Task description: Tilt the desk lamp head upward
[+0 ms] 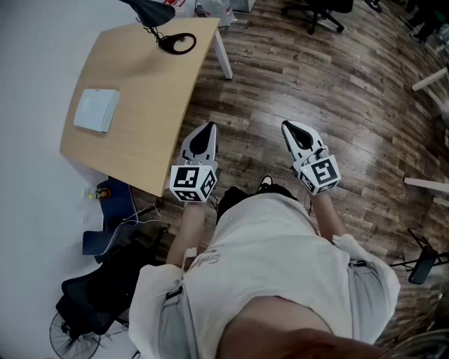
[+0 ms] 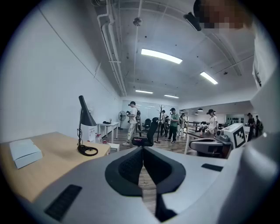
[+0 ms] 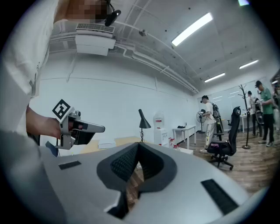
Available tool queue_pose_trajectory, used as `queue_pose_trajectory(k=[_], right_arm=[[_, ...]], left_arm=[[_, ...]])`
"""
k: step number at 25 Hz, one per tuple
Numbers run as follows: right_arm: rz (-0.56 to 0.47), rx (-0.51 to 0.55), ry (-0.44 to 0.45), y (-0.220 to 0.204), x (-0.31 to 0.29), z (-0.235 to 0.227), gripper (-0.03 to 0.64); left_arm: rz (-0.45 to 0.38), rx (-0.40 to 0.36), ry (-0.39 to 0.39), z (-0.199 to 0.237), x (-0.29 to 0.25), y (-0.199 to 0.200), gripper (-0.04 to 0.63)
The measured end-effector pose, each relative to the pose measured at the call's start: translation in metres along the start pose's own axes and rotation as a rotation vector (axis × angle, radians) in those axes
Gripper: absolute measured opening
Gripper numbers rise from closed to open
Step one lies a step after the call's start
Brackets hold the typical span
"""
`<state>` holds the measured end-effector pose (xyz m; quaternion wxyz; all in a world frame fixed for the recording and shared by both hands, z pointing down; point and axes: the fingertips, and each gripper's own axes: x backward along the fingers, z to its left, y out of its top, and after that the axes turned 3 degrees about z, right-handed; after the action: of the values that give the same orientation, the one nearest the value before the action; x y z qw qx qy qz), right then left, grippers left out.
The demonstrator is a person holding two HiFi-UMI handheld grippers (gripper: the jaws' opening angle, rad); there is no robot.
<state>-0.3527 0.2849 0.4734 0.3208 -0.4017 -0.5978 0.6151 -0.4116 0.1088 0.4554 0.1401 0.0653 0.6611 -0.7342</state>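
The black desk lamp (image 1: 151, 10) stands at the far end of the light wooden desk (image 1: 144, 91), its ring base (image 1: 178, 43) by the desk's right edge. In the left gripper view the lamp (image 2: 84, 114) has its cone head pointing down. It also shows small in the right gripper view, lamp (image 3: 142, 120). My left gripper (image 1: 208, 127) hovers over the floor beside the desk's near right edge, jaws shut and empty. My right gripper (image 1: 288, 127) is level with it further right, also shut and empty. Both are well short of the lamp.
A white box (image 1: 97, 110) lies on the desk's left part. A black bag (image 1: 105, 284) and a fan (image 1: 70, 336) sit under the desk's near corner. Office chairs (image 1: 319, 10) and several people (image 2: 132, 121) stand across the wooden floor.
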Motion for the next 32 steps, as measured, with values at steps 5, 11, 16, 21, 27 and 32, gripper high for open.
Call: queue_pose_trajectory(k=[5,11,16,21,27,32], right_arm=[[0.020,0.001,0.003,-0.007,0.003,-0.007,-0.005],[0.035,0.038,0.025,-0.013,0.002,-0.010,-0.005],[0.074,0.026,0.034,-0.032,-0.004,-0.005,-0.005],[0.130,-0.016,0.031,-0.051,-0.009,-0.008,-0.005],[0.152,-0.001,-0.004,-0.048,-0.042,-0.041,-0.005],[0.156,0.034,0.021,-0.033,-0.102,-0.066,-0.005]], left_arm=[[0.020,0.019,-0.026,-0.019,-0.012,-0.007,0.016],[0.037,0.000,-0.013,-0.021,-0.011,-0.005,0.017],[0.085,0.008,-0.030,-0.016,-0.021,-0.020,0.017],[0.096,0.036,-0.065,-0.012,-0.047,-0.028,0.017],[0.088,0.054,-0.102,0.009,-0.099,-0.019,0.016],[0.061,0.048,-0.123,0.041,-0.140,0.000,0.016]])
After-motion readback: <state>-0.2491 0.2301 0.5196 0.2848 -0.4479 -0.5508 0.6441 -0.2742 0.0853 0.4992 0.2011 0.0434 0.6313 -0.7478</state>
